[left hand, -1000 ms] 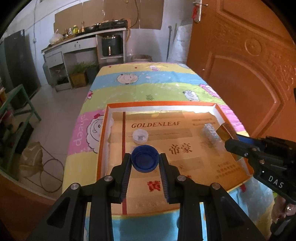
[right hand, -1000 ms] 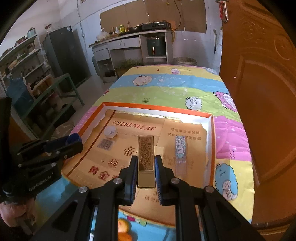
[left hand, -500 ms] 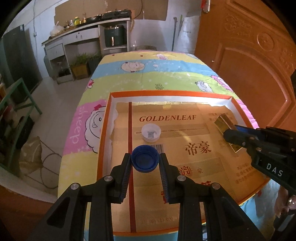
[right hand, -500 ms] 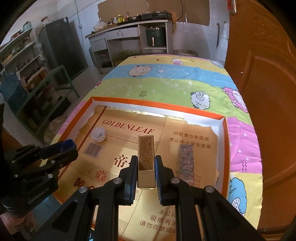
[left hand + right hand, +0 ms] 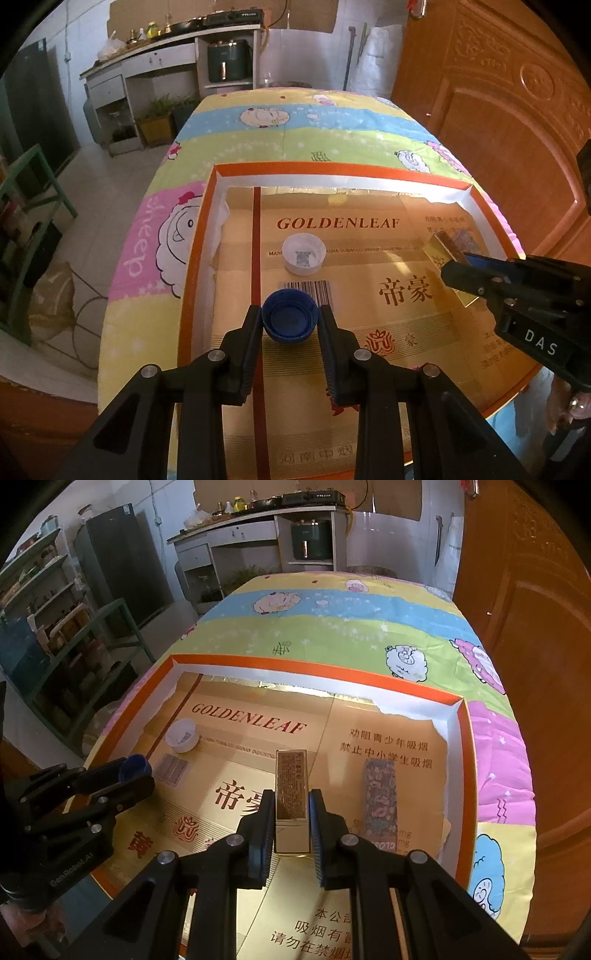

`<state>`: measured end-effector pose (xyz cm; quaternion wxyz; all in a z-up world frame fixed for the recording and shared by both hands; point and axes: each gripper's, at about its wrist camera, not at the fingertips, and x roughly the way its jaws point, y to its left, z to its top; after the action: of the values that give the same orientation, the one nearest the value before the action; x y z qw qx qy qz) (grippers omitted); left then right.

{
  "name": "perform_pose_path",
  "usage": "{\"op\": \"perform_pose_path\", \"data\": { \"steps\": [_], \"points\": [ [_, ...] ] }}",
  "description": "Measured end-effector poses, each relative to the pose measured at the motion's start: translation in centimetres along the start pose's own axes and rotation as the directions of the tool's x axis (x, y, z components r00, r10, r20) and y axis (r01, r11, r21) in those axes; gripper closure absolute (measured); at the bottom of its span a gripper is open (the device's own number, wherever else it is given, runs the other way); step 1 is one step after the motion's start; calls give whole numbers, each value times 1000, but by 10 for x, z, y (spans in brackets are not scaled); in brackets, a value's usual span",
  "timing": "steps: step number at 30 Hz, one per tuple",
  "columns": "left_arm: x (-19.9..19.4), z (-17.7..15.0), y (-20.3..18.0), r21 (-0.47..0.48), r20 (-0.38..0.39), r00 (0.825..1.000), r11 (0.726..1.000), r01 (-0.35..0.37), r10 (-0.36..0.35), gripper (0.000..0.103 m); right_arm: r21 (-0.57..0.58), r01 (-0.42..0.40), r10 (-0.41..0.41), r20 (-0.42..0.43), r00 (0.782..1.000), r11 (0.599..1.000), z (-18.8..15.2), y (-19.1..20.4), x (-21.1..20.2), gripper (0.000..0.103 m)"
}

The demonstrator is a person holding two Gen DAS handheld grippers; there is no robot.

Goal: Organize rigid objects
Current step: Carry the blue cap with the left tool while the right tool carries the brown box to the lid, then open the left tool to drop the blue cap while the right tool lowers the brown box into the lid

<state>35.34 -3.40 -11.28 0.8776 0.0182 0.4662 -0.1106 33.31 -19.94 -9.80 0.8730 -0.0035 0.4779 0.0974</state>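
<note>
Left tool clamped on the blue cap, low over the tray close to its left wall, bare gold floor behind it. White cap sits just ahead, apart. That's two caps. Right tool grips the gold box mid-tray, open floor on its left; floral box lies flat just beside on its right, near the right wall. Two boxes. The tray rests on the sheep-print worktop, which runs clear beyond the far rim
</note>
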Motion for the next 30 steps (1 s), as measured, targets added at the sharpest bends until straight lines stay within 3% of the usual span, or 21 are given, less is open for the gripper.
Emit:
{"op": "perform_pose_path", "data": {
  "steps": [14,30],
  "points": [
    [8,-4,2,3,-11,1000,1000,-10,10,72,-7,11,-12,-25,1000,1000,-3,1,11,85],
    [-3,-10,-6,33,34,999,999,-23,22,70,16,9,-9,45,999,1000,-6,1,-9,83]
  ]
}}
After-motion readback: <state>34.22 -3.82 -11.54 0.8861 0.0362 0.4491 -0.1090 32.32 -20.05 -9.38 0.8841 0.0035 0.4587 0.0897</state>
